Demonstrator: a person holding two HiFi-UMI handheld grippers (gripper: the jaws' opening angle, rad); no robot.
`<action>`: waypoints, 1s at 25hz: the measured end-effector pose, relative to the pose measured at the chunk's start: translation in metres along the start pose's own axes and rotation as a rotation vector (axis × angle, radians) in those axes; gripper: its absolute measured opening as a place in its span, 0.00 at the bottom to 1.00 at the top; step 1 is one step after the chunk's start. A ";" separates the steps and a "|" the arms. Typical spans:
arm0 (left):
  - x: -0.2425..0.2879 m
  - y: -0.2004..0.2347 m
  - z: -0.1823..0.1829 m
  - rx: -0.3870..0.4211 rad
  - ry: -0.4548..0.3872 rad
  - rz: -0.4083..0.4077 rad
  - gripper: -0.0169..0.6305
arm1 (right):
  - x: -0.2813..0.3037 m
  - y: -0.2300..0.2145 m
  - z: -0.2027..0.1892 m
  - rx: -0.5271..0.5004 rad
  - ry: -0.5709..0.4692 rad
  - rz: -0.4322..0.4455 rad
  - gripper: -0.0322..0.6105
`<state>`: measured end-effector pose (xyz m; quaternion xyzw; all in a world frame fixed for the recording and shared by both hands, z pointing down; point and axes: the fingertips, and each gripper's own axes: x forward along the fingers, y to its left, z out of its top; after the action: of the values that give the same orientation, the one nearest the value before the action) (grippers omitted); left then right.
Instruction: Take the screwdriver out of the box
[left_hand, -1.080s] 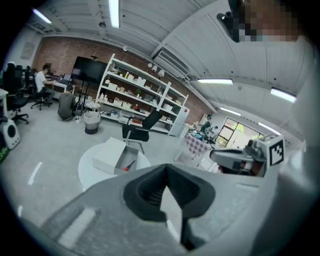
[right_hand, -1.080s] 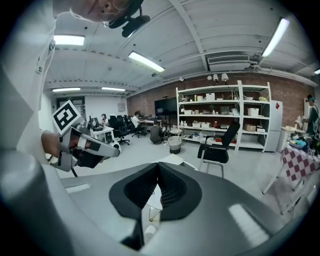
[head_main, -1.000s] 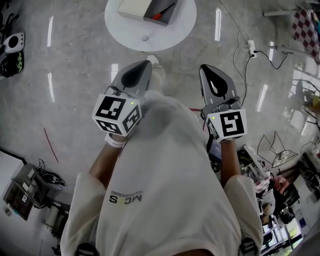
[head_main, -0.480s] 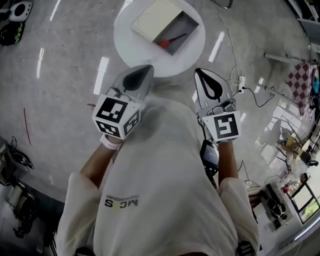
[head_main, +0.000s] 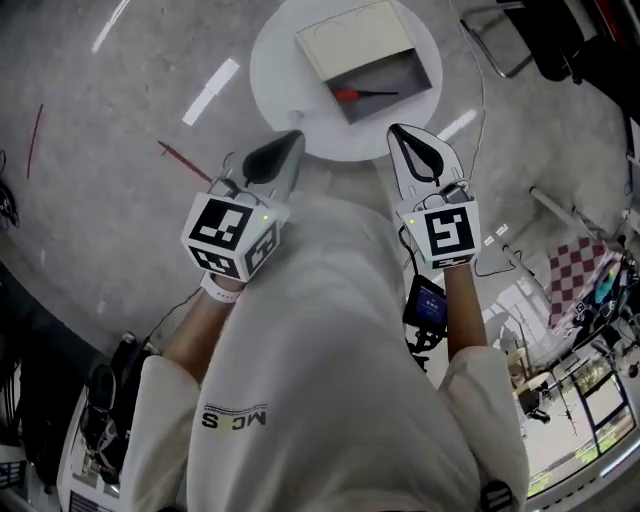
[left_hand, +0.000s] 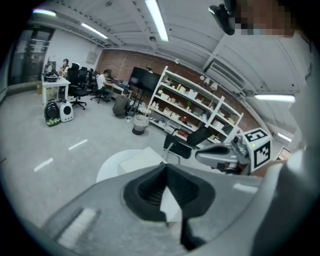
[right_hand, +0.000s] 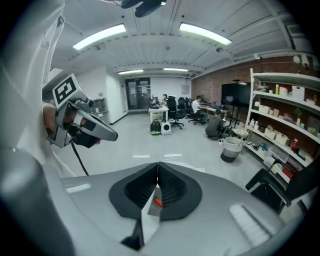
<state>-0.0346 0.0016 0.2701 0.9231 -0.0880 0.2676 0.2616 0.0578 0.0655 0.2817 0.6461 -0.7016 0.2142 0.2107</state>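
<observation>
Round white table (head_main: 278, 88), grey floor (head_main: 110, 215)

The left hand-held gripper (head_main: 292, 137) and right hand-held gripper (head_main: 396, 131) point forward side by side, jaws together.

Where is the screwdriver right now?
In the head view, top centre: the screwdriver lies inside the open box on the round white table, just ahead of the shut right gripper.
</observation>
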 end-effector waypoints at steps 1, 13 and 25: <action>0.004 -0.003 -0.003 -0.009 -0.008 0.022 0.03 | 0.004 -0.004 -0.006 -0.015 0.009 0.033 0.05; 0.052 -0.024 -0.072 -0.152 -0.048 0.212 0.03 | 0.059 -0.023 -0.090 -0.272 0.126 0.347 0.11; 0.082 0.016 -0.128 -0.298 -0.054 0.313 0.03 | 0.151 -0.014 -0.163 -0.479 0.300 0.530 0.12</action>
<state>-0.0275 0.0539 0.4138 0.8562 -0.2757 0.2642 0.3480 0.0634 0.0341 0.5019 0.3364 -0.8358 0.1833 0.3932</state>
